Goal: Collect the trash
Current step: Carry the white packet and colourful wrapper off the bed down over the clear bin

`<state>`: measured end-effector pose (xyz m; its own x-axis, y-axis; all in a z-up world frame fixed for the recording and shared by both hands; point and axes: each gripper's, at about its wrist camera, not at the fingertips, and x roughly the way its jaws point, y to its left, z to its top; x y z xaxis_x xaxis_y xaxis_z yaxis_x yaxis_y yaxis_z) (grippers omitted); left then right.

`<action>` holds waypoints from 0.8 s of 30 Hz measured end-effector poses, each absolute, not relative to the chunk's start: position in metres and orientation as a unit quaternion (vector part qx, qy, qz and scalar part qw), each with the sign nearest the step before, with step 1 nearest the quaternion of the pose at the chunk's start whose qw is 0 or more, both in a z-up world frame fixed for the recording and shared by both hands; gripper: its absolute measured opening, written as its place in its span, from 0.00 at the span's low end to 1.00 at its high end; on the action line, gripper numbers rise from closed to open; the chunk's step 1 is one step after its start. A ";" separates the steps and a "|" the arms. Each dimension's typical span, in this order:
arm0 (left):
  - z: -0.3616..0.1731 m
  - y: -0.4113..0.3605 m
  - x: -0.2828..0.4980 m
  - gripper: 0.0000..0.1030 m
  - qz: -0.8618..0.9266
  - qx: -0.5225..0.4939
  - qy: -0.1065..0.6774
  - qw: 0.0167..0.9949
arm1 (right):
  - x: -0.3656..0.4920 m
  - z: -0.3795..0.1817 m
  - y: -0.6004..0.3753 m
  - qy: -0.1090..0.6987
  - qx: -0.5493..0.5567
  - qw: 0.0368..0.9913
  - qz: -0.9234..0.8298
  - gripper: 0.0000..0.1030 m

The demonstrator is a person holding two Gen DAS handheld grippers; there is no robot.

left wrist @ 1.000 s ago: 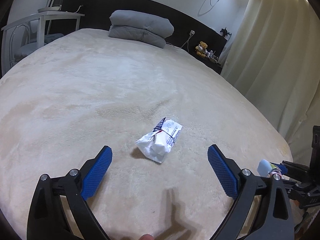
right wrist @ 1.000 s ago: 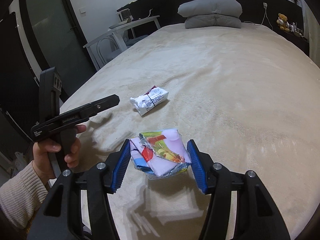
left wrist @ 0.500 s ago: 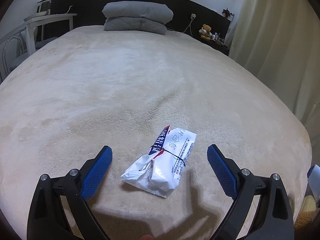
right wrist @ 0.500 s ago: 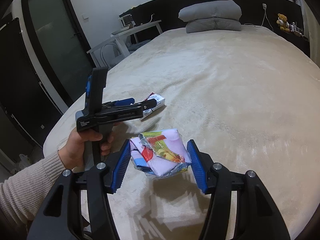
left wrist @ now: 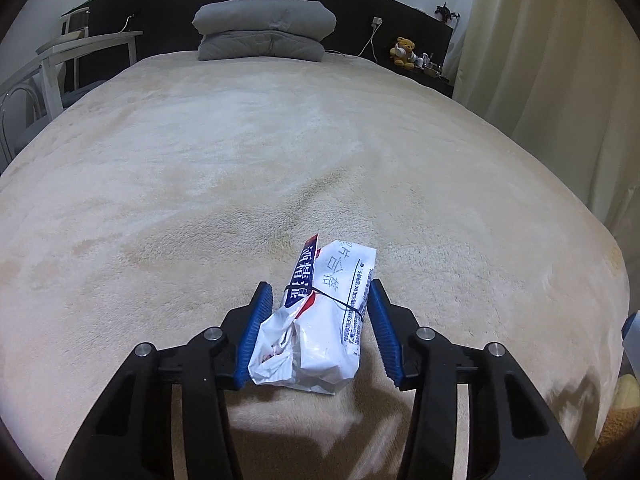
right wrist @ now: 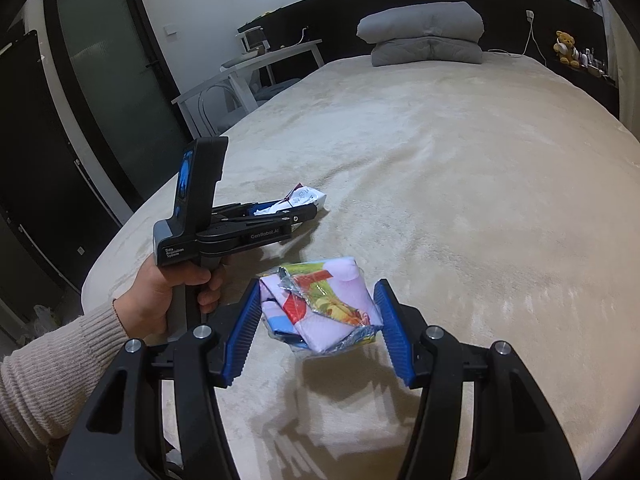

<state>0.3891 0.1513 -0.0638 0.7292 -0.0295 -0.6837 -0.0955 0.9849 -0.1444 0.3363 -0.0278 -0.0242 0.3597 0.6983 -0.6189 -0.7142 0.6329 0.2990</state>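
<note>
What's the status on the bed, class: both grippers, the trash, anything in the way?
Left gripper closing on white crumpled plastic packet. Right gripper shut on colourful folded foil wrapper. Beige bed cover, nothing blocking.

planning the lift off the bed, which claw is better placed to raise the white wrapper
Left. The left claw is closing around the white wrapper, which lies between its pads on the bed. The right claw already grips the colourful wrapper.
</note>
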 end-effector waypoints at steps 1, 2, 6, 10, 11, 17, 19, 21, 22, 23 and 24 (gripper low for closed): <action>-0.062 0.150 0.387 0.45 0.016 -0.084 0.365 0.927 | 0.337 -0.024 -0.029 0.370 -0.010 0.825 0.426 0.55; -0.060 0.149 0.385 0.44 0.017 -0.082 0.362 0.928 | 0.338 -0.025 -0.030 0.370 -0.009 0.826 0.425 0.55; -0.054 0.145 0.376 0.43 0.016 -0.083 0.355 0.931 | 0.341 -0.026 -0.033 0.371 -0.006 0.830 0.417 0.55; -0.048 0.139 0.367 0.42 0.014 -0.086 0.350 0.933 | 0.341 -0.027 -0.037 0.372 -0.002 0.834 0.407 0.55; -0.045 0.137 0.364 0.42 0.013 -0.087 0.348 0.934 | 0.341 -0.027 -0.038 0.372 -0.001 0.835 0.405 0.55; -0.030 0.128 0.338 0.42 0.014 -0.096 0.333 0.938 | 0.339 -0.027 -0.047 0.372 0.006 0.842 0.390 0.55; -0.024 0.125 0.328 0.41 0.014 -0.101 0.327 0.939 | 0.338 -0.028 -0.051 0.371 0.010 0.845 0.385 0.55; -0.018 0.122 0.317 0.41 0.013 -0.104 0.322 0.941 | 0.337 -0.028 -0.055 0.370 0.012 0.848 0.379 0.55; -0.014 0.119 0.312 0.41 0.013 -0.103 0.320 0.942 | 0.337 -0.028 -0.057 0.369 0.012 0.850 0.376 0.55; -0.012 0.117 0.307 0.41 0.013 -0.100 0.317 0.943 | 0.336 -0.028 -0.059 0.369 0.013 0.851 0.373 0.55; -0.008 0.114 0.302 0.41 0.012 -0.099 0.315 0.944 | 0.336 -0.029 -0.061 0.369 0.015 0.853 0.370 0.55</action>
<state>0.3020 0.1144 -0.0084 0.8014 -0.0396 -0.5968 -0.0850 0.9801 -0.1792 0.3355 -0.0615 -0.0286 0.4548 0.6416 -0.6176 -0.6197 0.7261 0.2979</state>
